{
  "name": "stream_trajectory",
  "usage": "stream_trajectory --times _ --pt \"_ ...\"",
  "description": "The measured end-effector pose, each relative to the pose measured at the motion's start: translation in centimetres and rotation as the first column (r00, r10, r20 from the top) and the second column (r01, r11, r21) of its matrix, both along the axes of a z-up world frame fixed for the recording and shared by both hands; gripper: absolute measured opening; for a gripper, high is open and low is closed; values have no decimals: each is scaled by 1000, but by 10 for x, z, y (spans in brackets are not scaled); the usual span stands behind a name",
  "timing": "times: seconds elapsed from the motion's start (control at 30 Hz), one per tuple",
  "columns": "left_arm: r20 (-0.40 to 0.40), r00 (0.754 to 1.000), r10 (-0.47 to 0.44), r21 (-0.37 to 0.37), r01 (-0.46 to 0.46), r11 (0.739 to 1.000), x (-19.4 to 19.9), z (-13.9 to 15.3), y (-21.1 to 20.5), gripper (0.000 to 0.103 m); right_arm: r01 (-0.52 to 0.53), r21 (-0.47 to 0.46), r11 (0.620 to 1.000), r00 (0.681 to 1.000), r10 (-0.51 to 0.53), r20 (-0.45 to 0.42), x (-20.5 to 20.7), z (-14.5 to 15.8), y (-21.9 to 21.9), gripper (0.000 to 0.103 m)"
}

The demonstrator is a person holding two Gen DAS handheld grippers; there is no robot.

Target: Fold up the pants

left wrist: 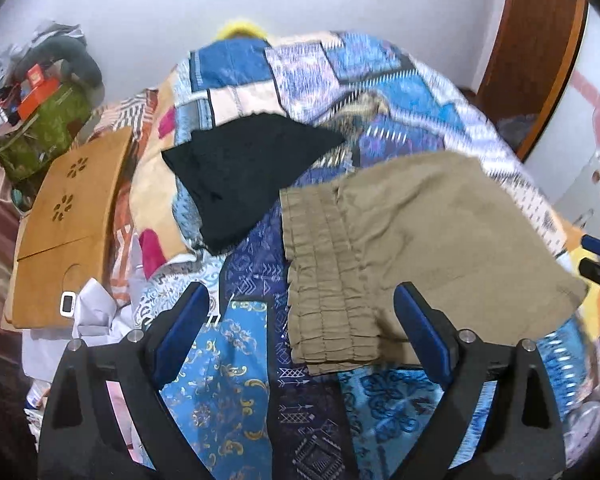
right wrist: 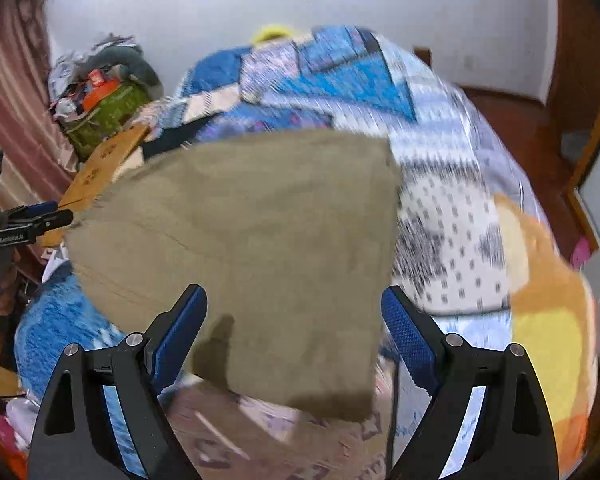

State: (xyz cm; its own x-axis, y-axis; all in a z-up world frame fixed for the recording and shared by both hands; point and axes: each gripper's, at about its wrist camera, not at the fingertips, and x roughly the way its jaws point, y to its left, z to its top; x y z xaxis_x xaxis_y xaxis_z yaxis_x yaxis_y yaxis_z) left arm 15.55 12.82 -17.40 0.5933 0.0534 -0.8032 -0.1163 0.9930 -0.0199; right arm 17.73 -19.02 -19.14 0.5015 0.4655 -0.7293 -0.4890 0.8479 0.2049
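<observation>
Folded khaki pants (left wrist: 412, 248) lie on a patchwork bed (left wrist: 236, 392), elastic waistband toward the black garment (left wrist: 244, 184). Left gripper (left wrist: 302, 324) and right gripper (right wrist: 294, 320) fingers released; no writing is readable.

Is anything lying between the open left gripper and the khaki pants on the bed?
Nothing visible. The left gripper is open over bare quilt, beside the khaki pants; the black garment lies farther back, apart from them.

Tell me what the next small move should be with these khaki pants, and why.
Probably bring the open left gripper down onto the waistband and close on it. The khaki pants lie folded on the bedspread, and the right gripper is open too, so nothing holds them.
</observation>
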Motion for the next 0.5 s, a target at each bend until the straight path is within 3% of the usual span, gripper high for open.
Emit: stream_trajectory --times 0.2,0.5 --pt "21 1000 2 -148 1 989 -12 10 5 94 -107 39 994 990 103 92 -3 19 44 87" --pt "-93 996 6 -382 -41 923 -25 -26 9 94 -202 -59 978 979 200 -47 3 -34 82 87"
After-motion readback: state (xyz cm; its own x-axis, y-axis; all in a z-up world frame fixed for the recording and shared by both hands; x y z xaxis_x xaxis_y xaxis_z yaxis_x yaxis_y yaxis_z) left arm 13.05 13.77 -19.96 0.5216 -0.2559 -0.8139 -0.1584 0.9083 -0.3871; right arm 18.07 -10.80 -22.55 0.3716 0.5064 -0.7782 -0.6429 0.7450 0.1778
